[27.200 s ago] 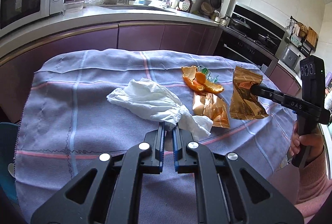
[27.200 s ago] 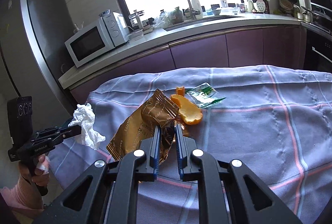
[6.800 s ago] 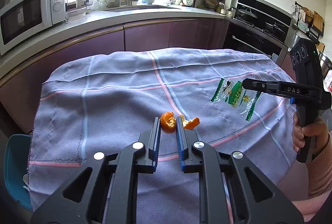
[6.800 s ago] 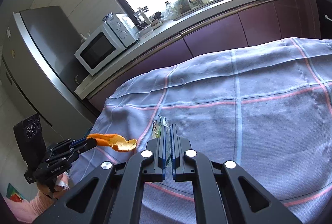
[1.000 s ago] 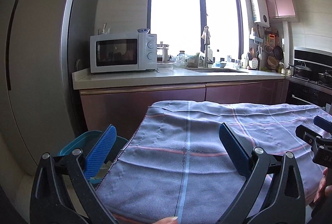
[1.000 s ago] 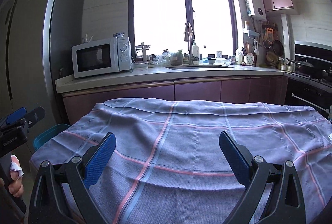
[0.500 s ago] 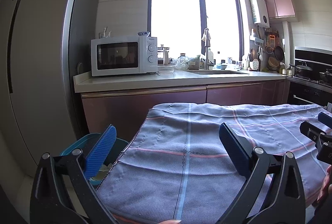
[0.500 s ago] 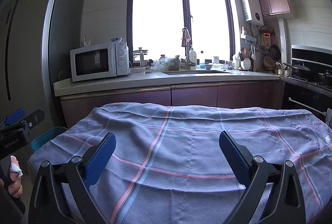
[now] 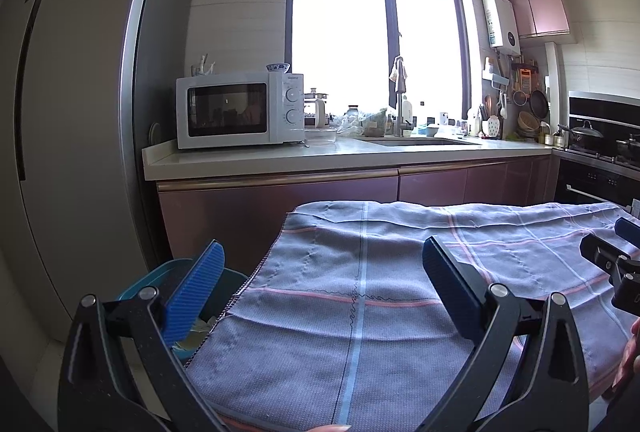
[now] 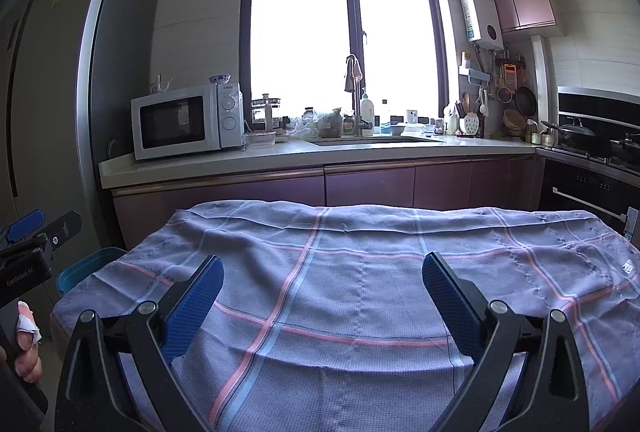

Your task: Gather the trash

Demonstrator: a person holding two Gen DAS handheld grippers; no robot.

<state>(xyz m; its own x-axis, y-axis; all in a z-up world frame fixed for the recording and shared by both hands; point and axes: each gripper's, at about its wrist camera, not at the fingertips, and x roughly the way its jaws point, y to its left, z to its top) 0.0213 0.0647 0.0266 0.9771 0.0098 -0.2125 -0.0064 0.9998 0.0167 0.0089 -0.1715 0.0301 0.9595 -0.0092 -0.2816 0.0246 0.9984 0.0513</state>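
Since we carry nothing in it, our left gripper (image 9: 322, 280) hangs with its jaws spread wide, one blue pad over the teal bin (image 9: 160, 274) and the other over the checked cloth (image 9: 400, 272) on the worktop. From this left wrist view the bin sits on the floor just beside the worktop's left edge, low enough for scraps to drop straight in, and pale trash (image 9: 194, 332) shows inside it by the rim. No trash lies on the cloth as far as we can see. At the right edge the tip of our right gripper (image 9: 612, 256) pokes in, level with the cloth

Turning to the right wrist view, our right gripper (image 10: 322, 286) is just as wide and holds nothing, squared to the cloth (image 10: 360, 272), which spreads bare of trash to its far hem. Only the bin's rim (image 10: 86, 266) peeks past the cloth's left corner, and our left gripper (image 10: 38, 236) is held above it. We judge the collecting about done, which is why both sit back and level
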